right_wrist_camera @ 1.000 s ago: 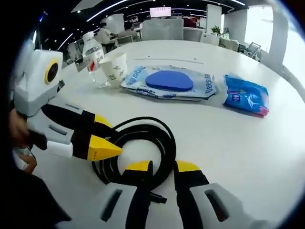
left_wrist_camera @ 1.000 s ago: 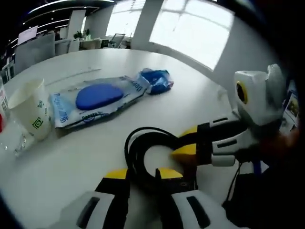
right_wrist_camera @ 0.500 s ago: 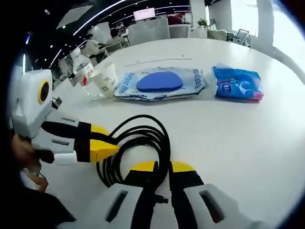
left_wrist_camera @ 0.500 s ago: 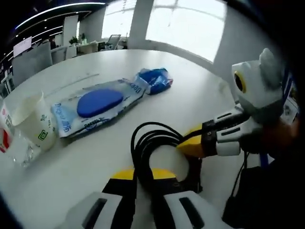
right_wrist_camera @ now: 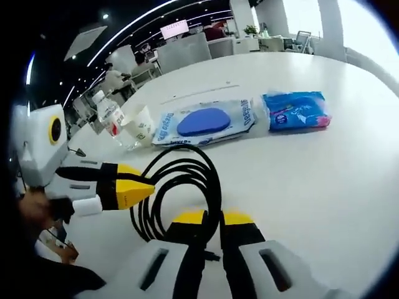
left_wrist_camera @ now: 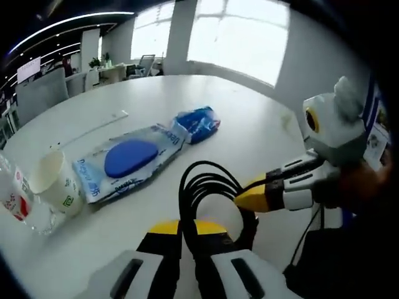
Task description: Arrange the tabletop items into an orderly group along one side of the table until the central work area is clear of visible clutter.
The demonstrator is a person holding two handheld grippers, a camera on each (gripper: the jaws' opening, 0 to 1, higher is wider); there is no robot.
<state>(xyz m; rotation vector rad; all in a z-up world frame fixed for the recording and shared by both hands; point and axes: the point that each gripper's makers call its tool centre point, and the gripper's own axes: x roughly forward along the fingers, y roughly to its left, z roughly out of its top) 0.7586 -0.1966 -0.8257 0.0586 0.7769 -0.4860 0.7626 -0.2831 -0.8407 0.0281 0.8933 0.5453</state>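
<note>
Table (right_wrist_camera: 324,180): white, smooth, curved at its far edge; broad bare stretch to the right of the coil in the right gripper view, and more bare top beyond the packets toward the far rim.

Black cable (left_wrist_camera: 209,187) (right_wrist_camera: 181,187): rubbery cord wound in a loose round coil of several turns, at the near edge of the table; part of the coil appears lifted off the top.

Left gripper (left_wrist_camera: 187,229) (right_wrist_camera: 146,190): yellow-tipped jaws pressed together on the near strands of the coil.

Right gripper (right_wrist_camera: 213,219) (left_wrist_camera: 244,194): yellow-tipped jaws likewise clamped on the cable, at another part of the same coil, close beside the left one.

Wet-wipes pack (left_wrist_camera: 128,162) (right_wrist_camera: 206,121): flat, glossy plastic pouch with an oval blue lid, lying mid-table beyond the coil.

Blue tissue packet (left_wrist_camera: 196,123) (right_wrist_camera: 296,111): small, crinkled, soft, just beside one end of the wipes pack.

Paper cup (left_wrist_camera: 56,184) (right_wrist_camera: 142,124): white with a green mark, upright, at the other end of the wipes pack.

Water bottle (right_wrist_camera: 109,115) (left_wrist_camera: 15,199): clear plastic, red-and-white label, just beside the cup.

Room: open office with ceiling light strips, large bright windows, chairs and a wall screen past the table.
</note>
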